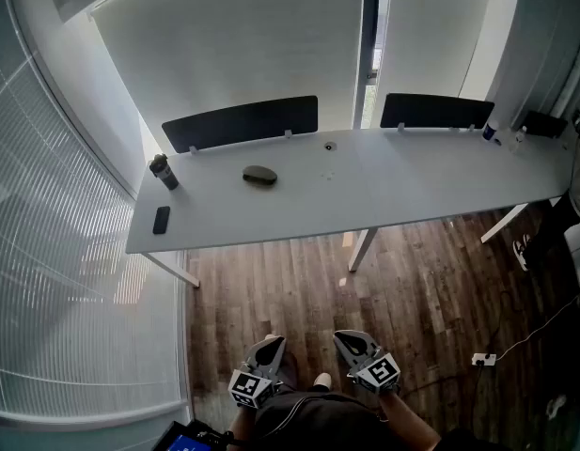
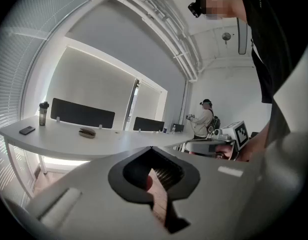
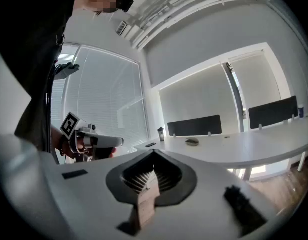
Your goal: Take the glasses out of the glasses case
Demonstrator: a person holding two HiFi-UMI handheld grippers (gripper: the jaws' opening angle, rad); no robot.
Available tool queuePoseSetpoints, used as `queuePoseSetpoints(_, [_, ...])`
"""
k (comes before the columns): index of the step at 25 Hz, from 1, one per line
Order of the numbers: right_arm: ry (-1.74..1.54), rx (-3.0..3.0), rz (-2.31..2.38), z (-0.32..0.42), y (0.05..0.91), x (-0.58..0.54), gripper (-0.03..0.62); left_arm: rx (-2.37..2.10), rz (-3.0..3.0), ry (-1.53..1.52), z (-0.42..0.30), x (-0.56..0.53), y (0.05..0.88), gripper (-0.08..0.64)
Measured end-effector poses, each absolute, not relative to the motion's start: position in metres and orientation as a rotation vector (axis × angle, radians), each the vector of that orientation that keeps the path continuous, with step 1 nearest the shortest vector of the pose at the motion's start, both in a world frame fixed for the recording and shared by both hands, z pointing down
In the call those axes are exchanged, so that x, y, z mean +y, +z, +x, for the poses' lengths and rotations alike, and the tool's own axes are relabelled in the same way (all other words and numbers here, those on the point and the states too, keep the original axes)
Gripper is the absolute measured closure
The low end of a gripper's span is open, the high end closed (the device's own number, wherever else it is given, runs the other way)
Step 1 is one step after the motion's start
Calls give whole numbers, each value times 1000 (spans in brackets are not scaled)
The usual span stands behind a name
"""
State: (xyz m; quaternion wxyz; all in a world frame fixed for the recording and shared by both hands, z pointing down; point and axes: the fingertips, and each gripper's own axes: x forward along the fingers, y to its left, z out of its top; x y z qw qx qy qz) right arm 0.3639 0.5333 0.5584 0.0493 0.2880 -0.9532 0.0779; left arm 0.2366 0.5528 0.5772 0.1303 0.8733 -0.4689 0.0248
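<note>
The glasses case (image 1: 259, 175) is a dark oval pouch lying shut on the long white table (image 1: 384, 195), left of its middle. It also shows far off as a small dark glasses case (image 2: 87, 132) in the left gripper view and a glasses case (image 3: 192, 141) in the right gripper view. No glasses are visible. My left gripper (image 1: 270, 347) and right gripper (image 1: 351, 342) hang low near my body over the wooden floor, well short of the table. Both are shut with nothing between their jaws, seen too as the left gripper (image 2: 153, 150) and right gripper (image 3: 154, 155).
A dark bottle (image 1: 163, 171) and a black phone (image 1: 162, 220) sit at the table's left end. Two black divider panels (image 1: 241, 123) stand along its far edge, with small items at the far right (image 1: 492, 132). Another person (image 2: 203, 118) stands in the background.
</note>
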Motion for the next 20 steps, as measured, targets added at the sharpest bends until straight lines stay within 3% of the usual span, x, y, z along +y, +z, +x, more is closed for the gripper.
queuePoseSetpoints(20, [207, -2880, 800, 249, 556, 450, 592, -1407, 2515, 1, 135, 464, 575, 557])
